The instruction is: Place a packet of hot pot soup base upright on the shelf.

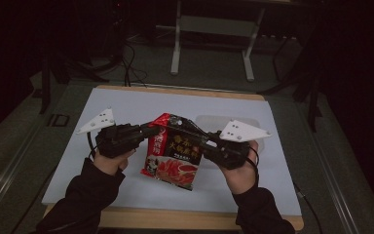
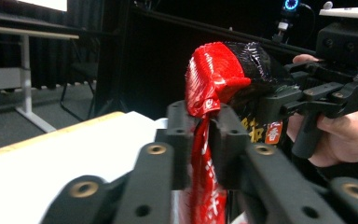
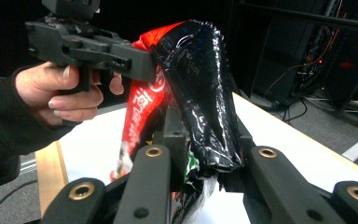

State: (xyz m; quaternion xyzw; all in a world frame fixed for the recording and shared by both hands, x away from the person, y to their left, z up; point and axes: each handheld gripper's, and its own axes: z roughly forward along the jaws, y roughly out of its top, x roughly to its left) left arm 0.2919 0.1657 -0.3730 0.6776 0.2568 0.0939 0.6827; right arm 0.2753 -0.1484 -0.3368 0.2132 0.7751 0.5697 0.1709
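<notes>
A person sits at a table (image 1: 126,105) covered with a pale sheet, holding one two-jaw gripper in each hand. Between the two grippers hangs a single snack bag (image 1: 173,153), red and black with printed lettering and a picture of food on its lower front. The bag is lifted above the middle of the table, its top edge stretched between the tools and its lower part hanging toward the table's near edge.

The left gripper (image 1: 151,130) comes in from the left and is clamped on the red upper corner of the bag. In the left gripper view the red film is pinched flat between the two black jaws and bulges out above them.

The right gripper (image 1: 203,142) comes in from the right and is clamped on the black upper corner. In the right gripper view a crumpled fold of shiny black film is squeezed between its jaws.

Just behind the bag, on the table, lies one clear plastic container (image 1: 246,122), partly hidden by the right gripper's grey plate.

Count: one bag, two grippers, one container, one table.
</notes>
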